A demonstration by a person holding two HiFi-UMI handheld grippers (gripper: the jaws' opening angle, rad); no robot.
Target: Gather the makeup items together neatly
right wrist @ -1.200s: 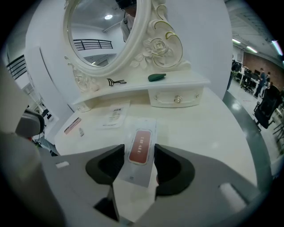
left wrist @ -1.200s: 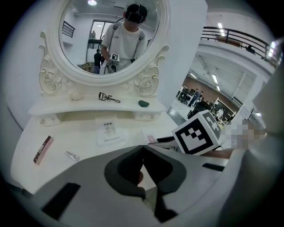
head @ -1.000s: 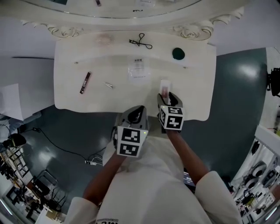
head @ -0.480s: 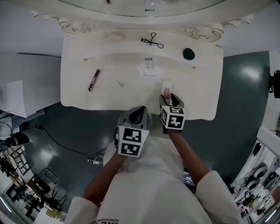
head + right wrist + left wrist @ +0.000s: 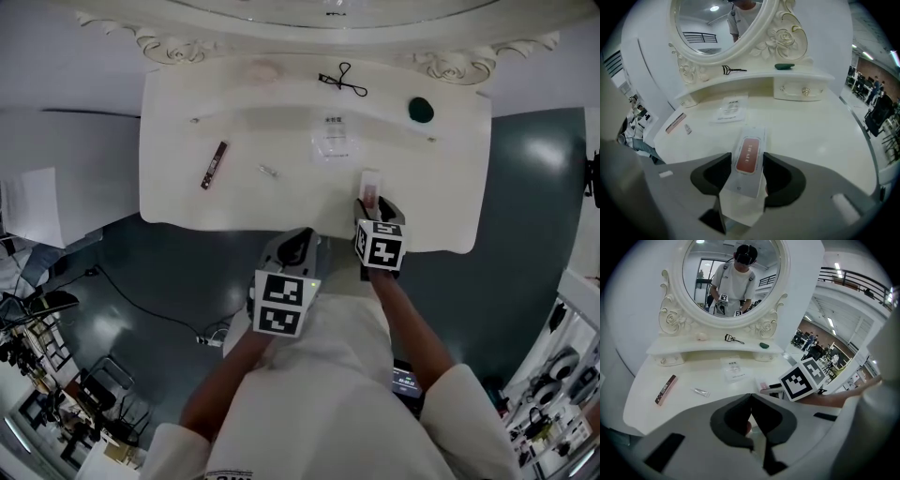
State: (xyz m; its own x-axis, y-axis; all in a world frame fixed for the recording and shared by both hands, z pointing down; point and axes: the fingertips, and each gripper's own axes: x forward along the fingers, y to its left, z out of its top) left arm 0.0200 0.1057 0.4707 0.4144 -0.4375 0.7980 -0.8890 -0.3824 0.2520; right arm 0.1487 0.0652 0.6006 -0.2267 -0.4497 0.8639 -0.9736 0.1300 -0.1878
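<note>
The white packet [image 5: 749, 157] with a red label sits clamped between the widely spread jaws of the right tool [image 5: 746, 161], above the front right part of the counter [image 5: 187, 122]. The left tool [image 5: 751, 397], jaws pressed together on nothing, hangs just off the counter's front edge. Farther back lie a clear sachet [image 5: 331, 141], a small tube [image 5: 268, 171] and a brown stick [image 5: 215, 165].

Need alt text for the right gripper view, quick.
The right gripper clasps a white box with a red label over the vanity table. Beyond lie a clear packet and, on the shelf, an eyelash curler.
</note>
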